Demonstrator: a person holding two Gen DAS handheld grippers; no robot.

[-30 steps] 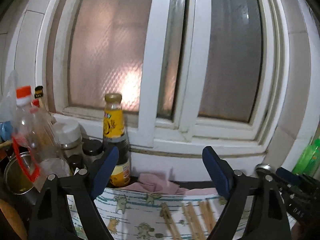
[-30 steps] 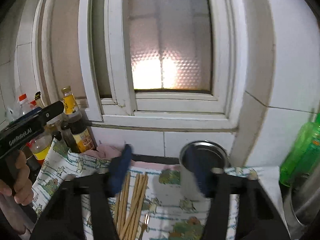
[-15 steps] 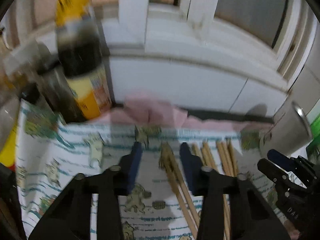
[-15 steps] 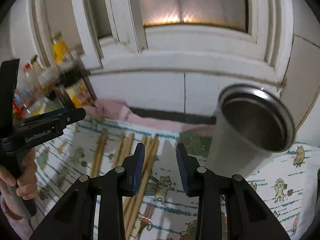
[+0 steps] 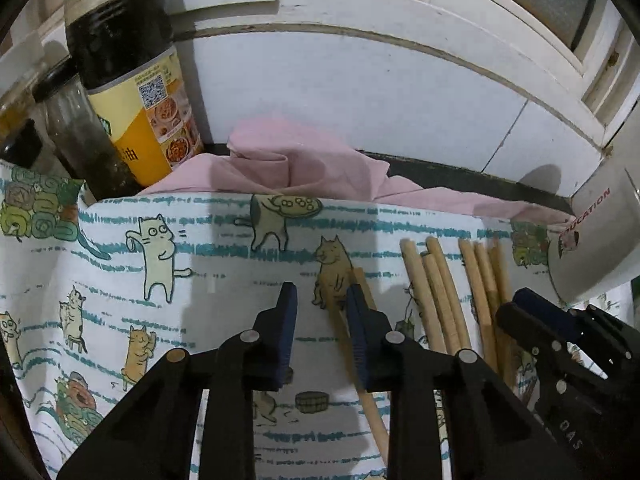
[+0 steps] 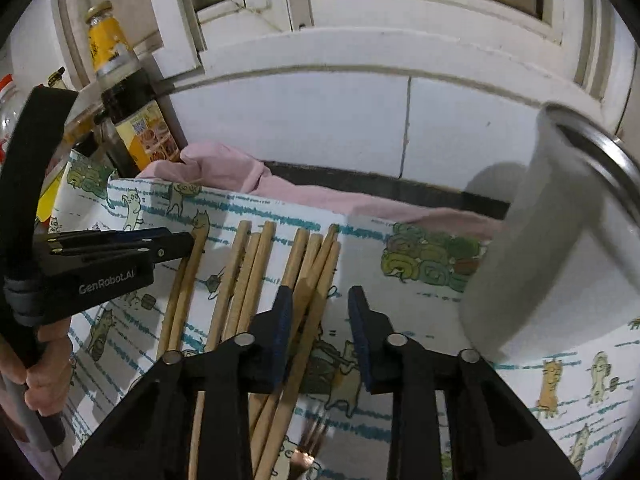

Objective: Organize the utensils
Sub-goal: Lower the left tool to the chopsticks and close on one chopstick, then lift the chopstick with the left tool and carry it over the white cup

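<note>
Both grippers hang low over the chopsticks on the cloth, probably to gather them for the cup beside. The left gripper and right gripper have just been closing, gripping nothing yet.

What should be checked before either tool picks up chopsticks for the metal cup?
1. Left tool over a chopstick: not ok, the pale wooden chopstick sits under its right finger.
2. Right tool straddling the wooden chopstick bundle: not ok, it lies under the left finger.
3. Both tools have just been closing, gripping nothing: ok.
4. Grey metal cup upright, mouth free: ok.
5. Cat-print cloth flat: ok.
</note>
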